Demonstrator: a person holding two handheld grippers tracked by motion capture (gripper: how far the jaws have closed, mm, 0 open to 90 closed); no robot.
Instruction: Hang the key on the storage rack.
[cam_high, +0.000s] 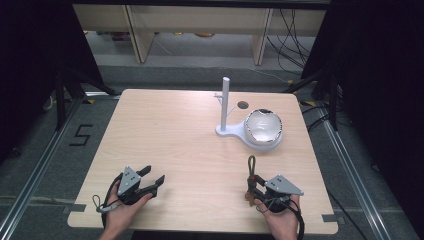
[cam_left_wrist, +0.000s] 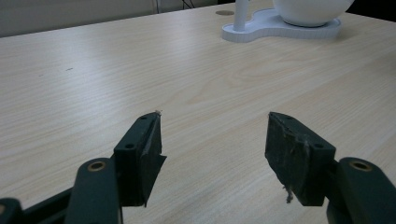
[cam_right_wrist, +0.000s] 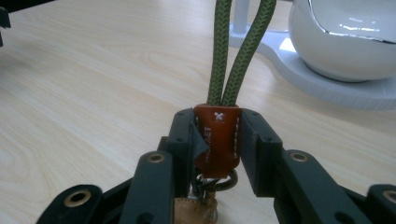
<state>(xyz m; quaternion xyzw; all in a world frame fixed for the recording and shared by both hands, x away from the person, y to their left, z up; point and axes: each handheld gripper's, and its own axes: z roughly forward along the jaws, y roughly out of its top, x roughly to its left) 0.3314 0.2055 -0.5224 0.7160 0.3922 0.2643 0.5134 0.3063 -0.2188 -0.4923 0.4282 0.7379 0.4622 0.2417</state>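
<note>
My right gripper (cam_high: 252, 186) (cam_right_wrist: 217, 133) at the table's front right is shut on the red-brown leather tab (cam_right_wrist: 216, 140) of a keychain strap. Its olive-green cord loop (cam_right_wrist: 239, 51) (cam_high: 251, 165) sticks out ahead of the jaws, and a metal ring (cam_right_wrist: 212, 183) hangs below the tab. My left gripper (cam_high: 152, 176) (cam_left_wrist: 212, 149) sits at the front left, open, with bare table between its fingers. A white stand (cam_high: 226, 131) with an upright post (cam_high: 224, 102) and a small side hook stands at the back right, a white bowl-like shell (cam_high: 263, 126) (cam_right_wrist: 345, 37) on its base.
The light wood table (cam_high: 170, 135) has a small round hole (cam_high: 243, 105) behind the stand. Grey floor with rails surrounds it, and black curtains hang on both sides. Shelving legs and cables lie beyond the far edge.
</note>
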